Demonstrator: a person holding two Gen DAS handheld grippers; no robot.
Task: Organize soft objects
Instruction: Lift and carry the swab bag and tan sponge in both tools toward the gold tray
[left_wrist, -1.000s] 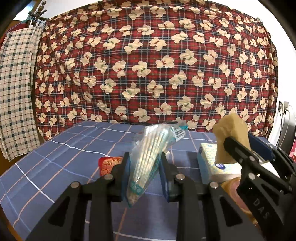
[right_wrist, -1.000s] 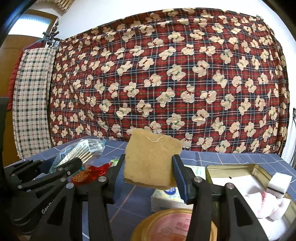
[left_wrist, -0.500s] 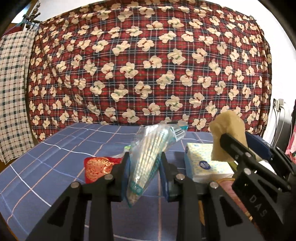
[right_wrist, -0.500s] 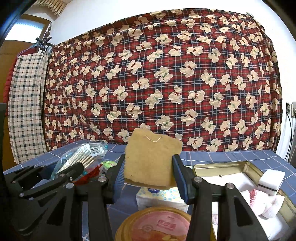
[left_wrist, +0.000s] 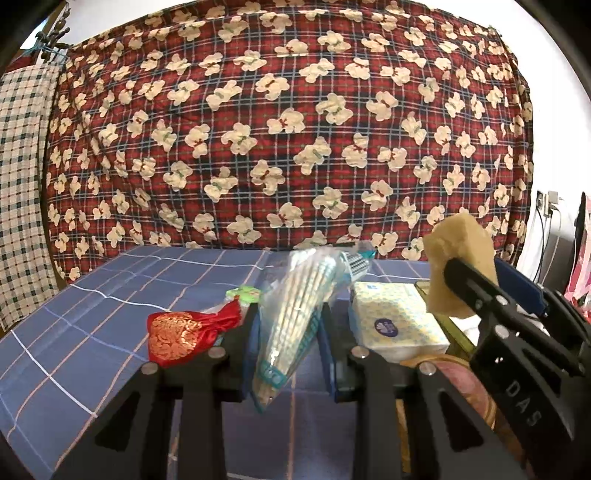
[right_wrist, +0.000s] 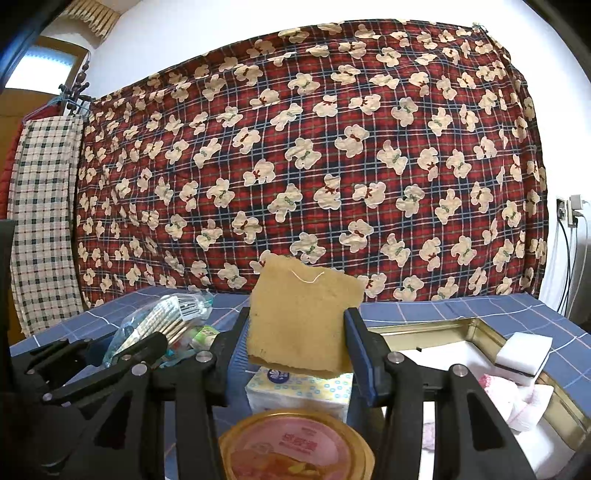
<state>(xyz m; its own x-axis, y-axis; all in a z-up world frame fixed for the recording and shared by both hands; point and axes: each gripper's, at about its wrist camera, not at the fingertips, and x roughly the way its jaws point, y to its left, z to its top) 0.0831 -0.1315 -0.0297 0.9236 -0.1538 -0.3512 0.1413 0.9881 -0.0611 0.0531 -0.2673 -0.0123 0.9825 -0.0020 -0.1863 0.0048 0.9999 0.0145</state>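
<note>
My left gripper (left_wrist: 288, 325) is shut on a clear plastic bag of sticks (left_wrist: 299, 306) and holds it above the blue checked tablecloth (left_wrist: 92, 306). My right gripper (right_wrist: 297, 332) is shut on a tan sponge (right_wrist: 301, 317), held upright above a tissue pack (right_wrist: 299, 395). The sponge (left_wrist: 458, 266) and right gripper show at the right of the left wrist view. The bag (right_wrist: 162, 325) shows at the left of the right wrist view. A gold tin (right_wrist: 476, 328) at the right holds white sponges (right_wrist: 522, 349) and a pink-white soft item (right_wrist: 506, 395).
A red embroidered pouch (left_wrist: 181, 336) and a small green packet (left_wrist: 243, 293) lie on the cloth left of the bag. A round tin lid (right_wrist: 291, 446) sits in front of the tissue pack. A red bear-print quilt (left_wrist: 288, 129) hangs behind the table.
Both grippers have kept their hold. Both views have shifted a little to the right, and the tissue pack and red pouch now sit further left in frame.
</note>
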